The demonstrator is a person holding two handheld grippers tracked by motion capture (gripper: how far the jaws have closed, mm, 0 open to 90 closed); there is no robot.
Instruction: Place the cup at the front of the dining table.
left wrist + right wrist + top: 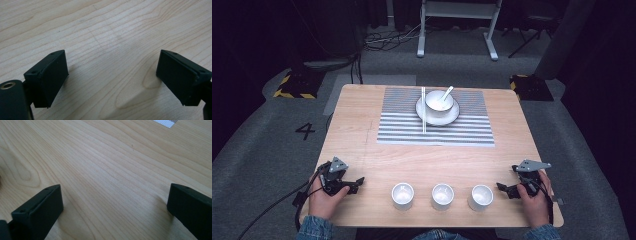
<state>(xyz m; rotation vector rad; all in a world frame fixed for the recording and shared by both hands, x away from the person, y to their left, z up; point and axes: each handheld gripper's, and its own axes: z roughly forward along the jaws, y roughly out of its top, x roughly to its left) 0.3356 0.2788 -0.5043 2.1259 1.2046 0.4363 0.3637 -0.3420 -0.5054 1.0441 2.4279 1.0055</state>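
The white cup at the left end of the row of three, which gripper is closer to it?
Left. The left gripper sits just left of the white cup; the right gripper lies beyond the other two cups, far right.

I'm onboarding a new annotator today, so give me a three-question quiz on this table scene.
1. How many small white cups stand in the row at the near edge?
2. True or false: the chopsticks lie on the striped mat, their far ends on the plate.
3. The spoon rests in: A) a cup B) the bowl C) the left gripper

Key: 1. three; 2. true; 3. B
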